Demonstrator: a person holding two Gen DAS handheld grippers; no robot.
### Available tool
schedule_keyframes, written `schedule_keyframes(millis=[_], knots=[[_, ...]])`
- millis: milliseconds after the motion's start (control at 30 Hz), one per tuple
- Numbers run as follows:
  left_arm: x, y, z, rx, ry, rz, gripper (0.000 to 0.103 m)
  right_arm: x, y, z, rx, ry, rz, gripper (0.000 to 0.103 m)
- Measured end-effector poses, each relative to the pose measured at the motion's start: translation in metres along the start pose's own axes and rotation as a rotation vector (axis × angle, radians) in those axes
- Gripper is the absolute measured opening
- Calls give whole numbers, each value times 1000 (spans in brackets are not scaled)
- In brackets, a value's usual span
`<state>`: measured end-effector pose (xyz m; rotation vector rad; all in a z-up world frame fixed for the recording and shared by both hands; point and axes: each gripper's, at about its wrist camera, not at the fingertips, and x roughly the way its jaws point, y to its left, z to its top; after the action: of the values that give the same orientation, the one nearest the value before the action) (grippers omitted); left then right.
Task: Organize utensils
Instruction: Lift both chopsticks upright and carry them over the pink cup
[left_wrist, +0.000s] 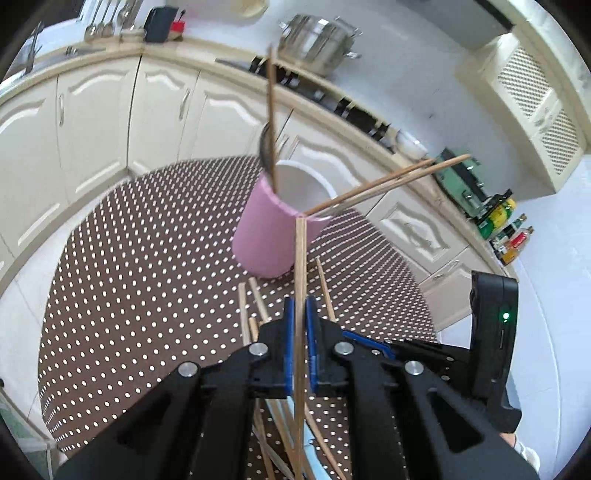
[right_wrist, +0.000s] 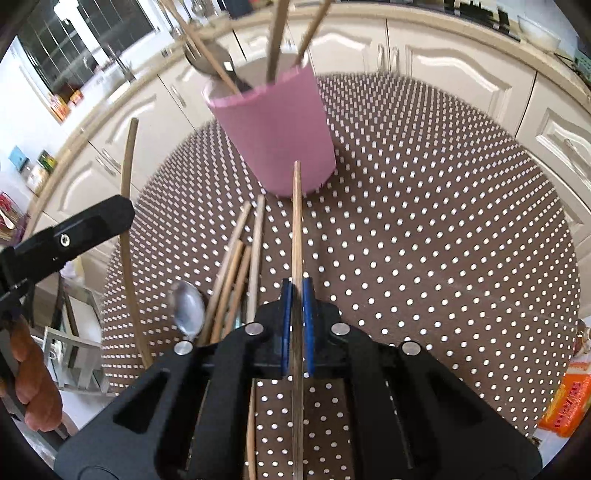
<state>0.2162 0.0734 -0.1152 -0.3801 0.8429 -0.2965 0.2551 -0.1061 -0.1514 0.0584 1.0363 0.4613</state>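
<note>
A pink cup (left_wrist: 273, 229) stands on the brown dotted tablecloth (left_wrist: 147, 277), with several wooden chopsticks and a metal spoon (left_wrist: 266, 146) leaning in it. My left gripper (left_wrist: 300, 314) is shut on a chopstick (left_wrist: 300, 258) whose tip reaches the cup's near rim. In the right wrist view, the same pink cup (right_wrist: 273, 136) stands ahead. My right gripper (right_wrist: 297, 291) is shut on another chopstick (right_wrist: 296, 221) that points at the cup's base. Several loose chopsticks (right_wrist: 236, 266) and a spoon (right_wrist: 189, 308) lie left of it on the cloth.
Cream cabinets (left_wrist: 92, 122) curve round behind the round table. A steel pot (left_wrist: 317, 40) sits on the stove, and bottles (left_wrist: 509, 236) stand at the right. An orange packet (right_wrist: 565, 406) lies past the table's right edge. A hand (right_wrist: 33, 384) shows at the left.
</note>
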Motion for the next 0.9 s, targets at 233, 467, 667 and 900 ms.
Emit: schedule_keyframes(millis=[233,467,667,900], knots=[[-41,-23,-3,73,-137,-19,6,-63,-11,-16,-13,-197,94,7],[-73,-57,1,184,-286,-35,6,-110,-4,-14,-54,-391,127,7],[-93,-83,8,270,-429,-24,6,-135,11,1,-88,-500,138,7],[-103,-99,25,321,-582,31,6,-158,20,18,-113,-632,122,7]])
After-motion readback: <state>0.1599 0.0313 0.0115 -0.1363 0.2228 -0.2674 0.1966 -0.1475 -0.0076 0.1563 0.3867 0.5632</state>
